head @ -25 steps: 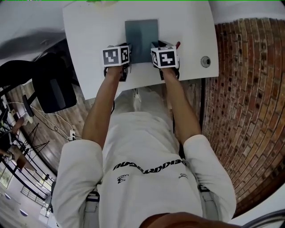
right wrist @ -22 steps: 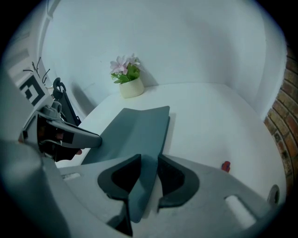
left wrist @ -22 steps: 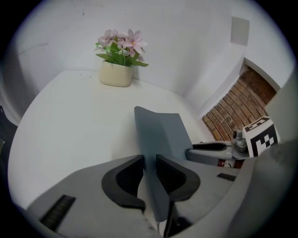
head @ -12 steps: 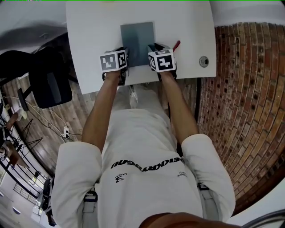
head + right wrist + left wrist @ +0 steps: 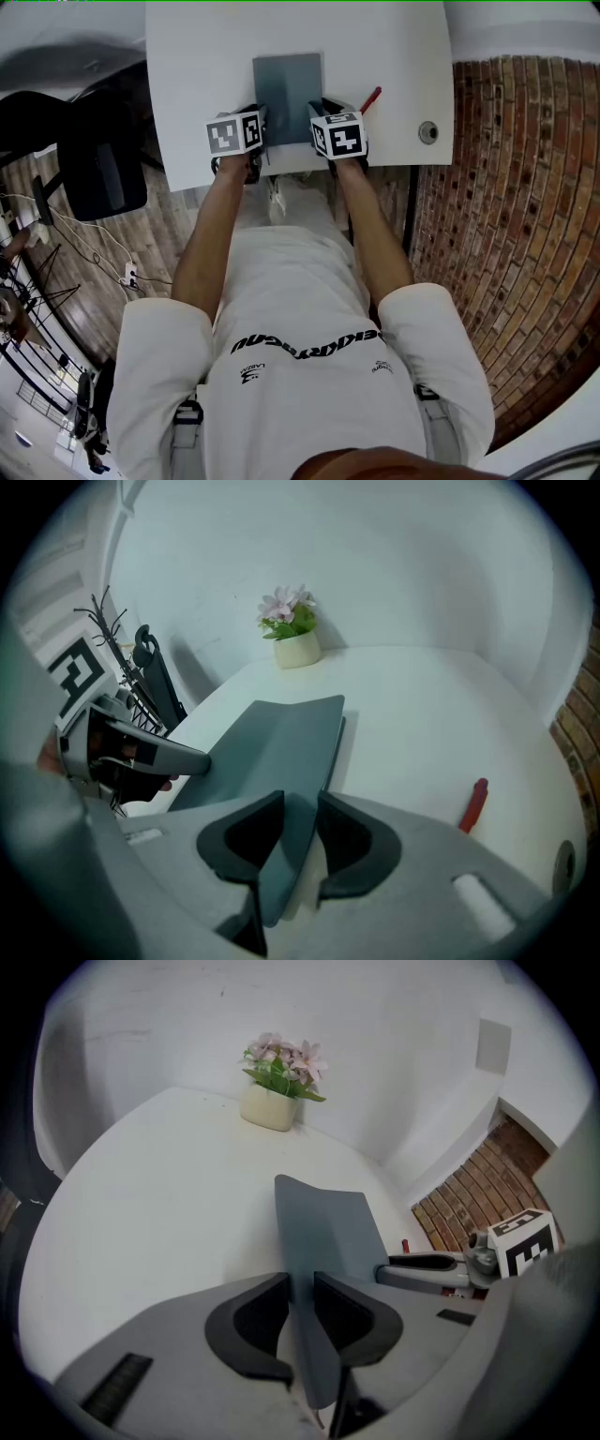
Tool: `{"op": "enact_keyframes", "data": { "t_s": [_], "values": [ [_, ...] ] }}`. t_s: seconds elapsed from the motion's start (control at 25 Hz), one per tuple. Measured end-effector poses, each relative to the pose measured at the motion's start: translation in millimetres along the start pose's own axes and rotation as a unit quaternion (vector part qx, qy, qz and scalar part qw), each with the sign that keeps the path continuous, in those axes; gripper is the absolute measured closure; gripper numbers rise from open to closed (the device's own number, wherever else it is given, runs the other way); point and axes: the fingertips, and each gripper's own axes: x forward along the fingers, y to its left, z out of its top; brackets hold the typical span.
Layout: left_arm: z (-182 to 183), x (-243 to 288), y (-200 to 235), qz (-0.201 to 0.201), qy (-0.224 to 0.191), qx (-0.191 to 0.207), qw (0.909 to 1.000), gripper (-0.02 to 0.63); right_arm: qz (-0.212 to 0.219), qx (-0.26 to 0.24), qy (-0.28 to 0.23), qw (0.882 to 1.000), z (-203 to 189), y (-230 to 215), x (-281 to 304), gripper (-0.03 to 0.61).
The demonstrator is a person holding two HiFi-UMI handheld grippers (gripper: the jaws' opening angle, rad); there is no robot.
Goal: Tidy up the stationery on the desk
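Observation:
A thin grey folder (image 5: 288,82) lies on the white desk (image 5: 197,84), its near edge lifted. My left gripper (image 5: 259,131) is shut on the folder's near left corner (image 5: 309,1335); the sheet bends upward between its jaws. My right gripper (image 5: 319,122) is shut on the near right corner (image 5: 292,850). In the left gripper view the folder (image 5: 323,1227) stretches ahead, with the right gripper (image 5: 427,1267) at its far side. A red pen (image 5: 369,98) lies on the desk just right of my right gripper, also the red pen (image 5: 473,803) in the right gripper view.
A small pot of pink flowers (image 5: 275,1082) stands at the desk's far edge by the white wall. A round cable grommet (image 5: 428,132) sits near the desk's right edge. A brick wall (image 5: 506,234) is to the right, a black chair (image 5: 98,169) to the left.
Both grippers and the folder have drawn slightly toward the desk's near edge; the red pen shows more beside the right gripper.

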Motion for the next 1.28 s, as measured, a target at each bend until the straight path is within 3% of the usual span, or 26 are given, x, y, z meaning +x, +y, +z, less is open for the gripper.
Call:
{"op": "enact_keyframes", "data": {
  "t_s": [0.76, 0.92, 1.08, 1.28],
  "values": [
    [-6.9, -3.9, 9.8, -0.018, -0.003, 0.003, 0.9998, 0.528, -0.014, 0.000, 0.009, 1.000, -5.4, 6.4, 0.3, 0.442],
    [-5.4, -13.1, 10.2, 0.000, -0.019, 0.022, 0.9996, 0.528, -0.014, 0.009, 0.001, 1.000, -5.2, 2.0, -7.5, 0.439],
    [-1.5, -22.3, 2.3, -0.007, -0.039, 0.023, 0.9990, 0.531, -0.025, 0.023, -0.021, 0.999, -0.7, -5.3, -21.7, 0.439],
    [8.9, -36.8, -8.2, -0.013, -0.073, 0.027, 0.9969, 0.602, -0.034, 0.047, -0.047, 0.997, 4.9, -23.9, -42.8, 0.439]
  ]
}}
